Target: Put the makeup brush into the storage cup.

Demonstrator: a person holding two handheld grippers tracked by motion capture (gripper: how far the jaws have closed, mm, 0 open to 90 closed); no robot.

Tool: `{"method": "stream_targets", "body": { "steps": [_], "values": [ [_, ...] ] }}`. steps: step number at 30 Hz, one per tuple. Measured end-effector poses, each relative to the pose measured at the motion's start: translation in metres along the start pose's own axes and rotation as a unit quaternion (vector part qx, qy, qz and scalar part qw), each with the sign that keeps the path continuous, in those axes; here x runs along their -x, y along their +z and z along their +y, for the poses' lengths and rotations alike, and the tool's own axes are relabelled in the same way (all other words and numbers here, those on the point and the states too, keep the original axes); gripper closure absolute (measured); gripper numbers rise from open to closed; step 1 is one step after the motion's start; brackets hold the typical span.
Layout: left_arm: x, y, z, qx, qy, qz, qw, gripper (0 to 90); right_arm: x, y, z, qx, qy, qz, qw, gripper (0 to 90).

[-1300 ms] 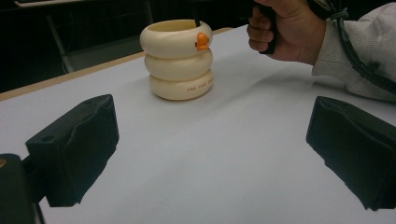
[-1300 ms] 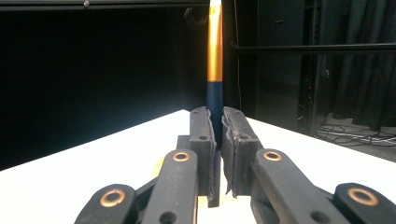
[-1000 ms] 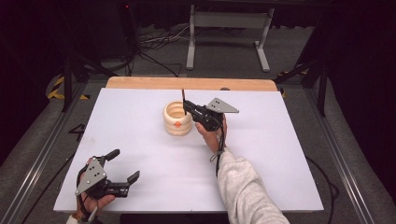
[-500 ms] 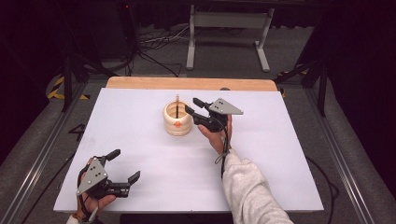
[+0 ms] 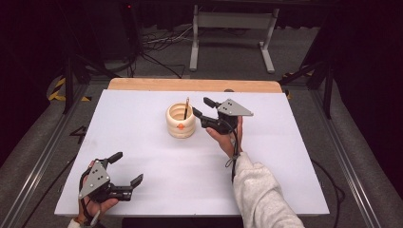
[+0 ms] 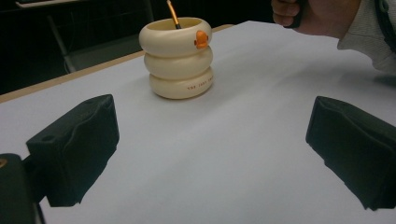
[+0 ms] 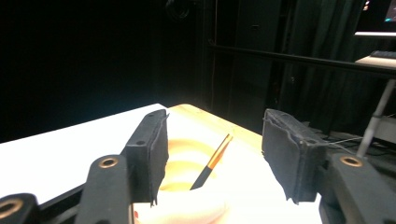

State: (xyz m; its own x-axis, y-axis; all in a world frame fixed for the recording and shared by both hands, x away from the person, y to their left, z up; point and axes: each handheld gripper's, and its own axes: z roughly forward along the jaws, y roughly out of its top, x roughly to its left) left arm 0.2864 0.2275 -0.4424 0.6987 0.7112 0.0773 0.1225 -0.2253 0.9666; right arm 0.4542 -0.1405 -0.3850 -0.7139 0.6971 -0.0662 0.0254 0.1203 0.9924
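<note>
High view: white rectangular table top (image 5: 157, 190) w/ pale wood strip (image 5: 142, 84) along far edge, set on grey floor (image 5: 294, 52). Metal rails (image 5: 47, 147) running along both sides of table. Dark room behind; tangle of black cables (image 5: 157, 42) on floor, grey metal stand legs (image 5: 228, 33) at back centre, yellow-black hazard tape (image 5: 59, 90) at left. Cream ribbed holder of three stacked rings (image 5: 180, 121) near centre of top, slightly toward far edge, orange dot on its front. Thin dark brush w/ copper ferrule (image 5: 186, 108) standing inside, leaning, tip up. Right gripper (image 5: 203, 108) just beside holder on its right, jaws apart, having just been opening, nothing between them; brush free of pads. Grey sleeve (image 5: 261, 190) coming in from bottom. Left gripper (image 5: 126, 170) low at near-left corner of top, well apart from holder, jaws wide, nothing between.

Left gripper view: two black pads (image 6: 74, 149) spread wide over bare white top. Cream holder (image 6: 180, 58) ahead, upright, small lettering on lowest ring, brush handle (image 6: 173, 14) poking out of its mouth. Person's right hand (image 6: 322, 16) at top right, above table. Wood edge and dark backdrop beyond.

Right gripper view: black pads (image 7: 152, 156) apart, gap clear. Holder mouth (image 7: 187, 158) below and between pads, brush (image 7: 212, 161) leaning inside, touching neither pad. Behind: black curtains (image 7: 299, 28), horiz. dark bar, bit of lit screen top right.
</note>
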Motion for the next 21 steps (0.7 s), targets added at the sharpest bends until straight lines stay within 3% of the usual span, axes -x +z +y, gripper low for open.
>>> {"method": "stream_targets", "body": {
  "steps": [15, 21],
  "values": [
    [0.001, 0.001, 0.000, -0.006, 0.003, 0.000, 1.0000, 3.3, -0.001, -0.017, 0.009, -0.012, -0.036, -0.021, 0.9991, 30.0],
    [0.001, 0.002, 0.000, -0.008, 0.006, 0.000, 0.9999, 3.3, -0.003, -0.022, 0.012, -0.016, -0.044, -0.040, 0.9981, 18.5]
  ]
}}
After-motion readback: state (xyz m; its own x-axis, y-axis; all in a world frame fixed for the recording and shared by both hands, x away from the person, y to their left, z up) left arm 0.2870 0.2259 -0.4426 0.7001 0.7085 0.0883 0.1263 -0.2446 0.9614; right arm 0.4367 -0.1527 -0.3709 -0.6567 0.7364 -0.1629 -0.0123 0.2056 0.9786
